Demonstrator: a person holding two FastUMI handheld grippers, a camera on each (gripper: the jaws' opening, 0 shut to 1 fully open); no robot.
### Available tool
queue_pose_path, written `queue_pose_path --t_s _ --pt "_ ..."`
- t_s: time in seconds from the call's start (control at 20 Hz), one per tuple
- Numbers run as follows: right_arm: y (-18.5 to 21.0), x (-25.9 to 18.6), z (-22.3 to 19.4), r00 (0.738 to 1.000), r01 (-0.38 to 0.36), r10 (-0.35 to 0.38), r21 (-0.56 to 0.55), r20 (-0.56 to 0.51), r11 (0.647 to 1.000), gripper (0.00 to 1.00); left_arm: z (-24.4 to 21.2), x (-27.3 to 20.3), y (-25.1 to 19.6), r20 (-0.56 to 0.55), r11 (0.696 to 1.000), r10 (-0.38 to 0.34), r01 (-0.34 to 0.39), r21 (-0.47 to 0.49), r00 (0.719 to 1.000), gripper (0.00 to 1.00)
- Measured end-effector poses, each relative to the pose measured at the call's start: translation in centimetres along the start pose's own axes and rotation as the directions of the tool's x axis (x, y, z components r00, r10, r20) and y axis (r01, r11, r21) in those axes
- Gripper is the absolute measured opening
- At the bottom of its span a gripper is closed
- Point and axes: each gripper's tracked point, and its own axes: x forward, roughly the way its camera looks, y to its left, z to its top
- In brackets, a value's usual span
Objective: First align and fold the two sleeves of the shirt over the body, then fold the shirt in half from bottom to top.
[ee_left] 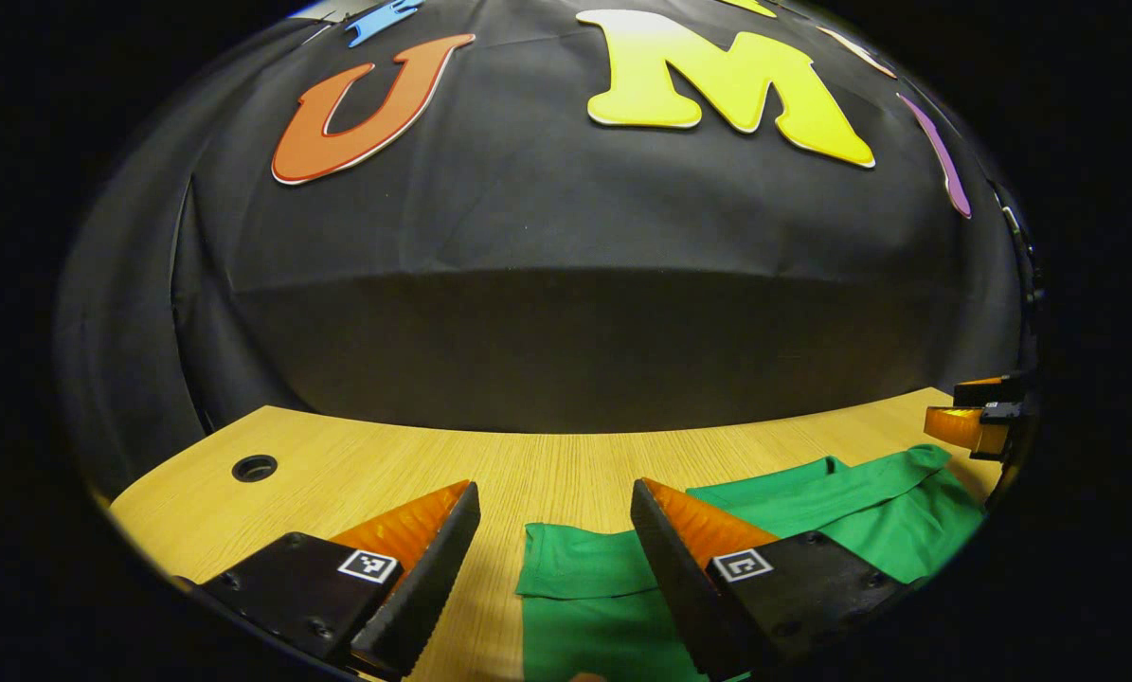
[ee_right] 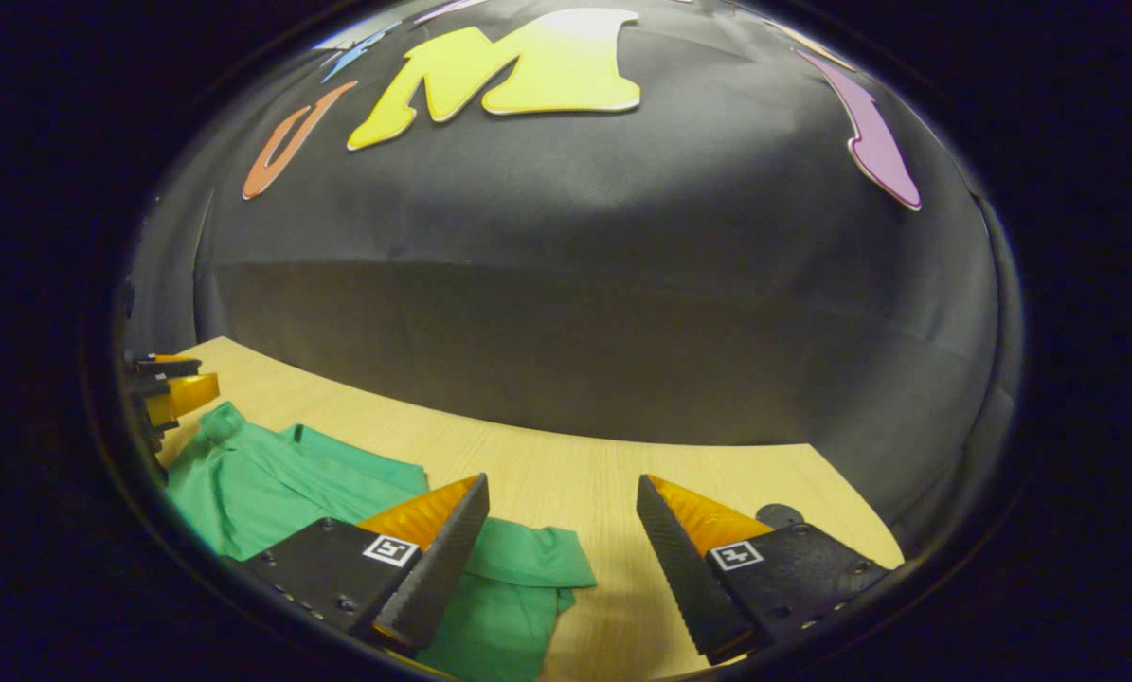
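Note:
A green shirt (ee_left: 840, 511) lies flat on the wooden table (ee_left: 357, 464). In the left gripper view one short sleeve (ee_left: 580, 566) spreads just below and between the fingers of my left gripper (ee_left: 554, 488), which hovers open with nothing in it. My right gripper (ee_right: 563, 480) is also open and holds nothing; the other sleeve (ee_right: 528, 561) lies under and beside its left finger. The shirt's body (ee_right: 262, 483) stretches away to the left in the right gripper view. Each gripper appears small at the other view's edge: the right gripper (ee_left: 978, 426), the left gripper (ee_right: 172, 390).
A round cable hole (ee_left: 254, 467) sits in the table near the far left corner, and a dark cap (ee_right: 779, 516) near the far right corner. The black cloth wall rises right behind the table's far edge. Bare wood lies beyond both sleeves.

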Motion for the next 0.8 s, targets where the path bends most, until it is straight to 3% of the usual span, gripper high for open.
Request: queue_pose_path --t_s 0.4,0.55,0.8 --pt "1.9 -3.5 3.5 0.998 -0.038 0.037 0.035 0.052 0.999 0.95 1.4 -1.9 -0.8 -0.012 0.998 -0.032 0.031 -0.055 0.999 1.00" --pt "3.1 -5.8 5.9 0.992 -0.053 0.052 0.006 0.111 0.999 0.95 2.7 -3.8 -1.0 -0.007 0.994 -0.038 0.037 -0.108 0.999 1.00" --pt "4.3 -10.9 8.6 0.989 -0.064 0.067 -0.022 0.131 0.998 0.95 5.7 -8.9 -1.5 0.027 0.993 -0.054 0.057 -0.104 0.998 1.00"
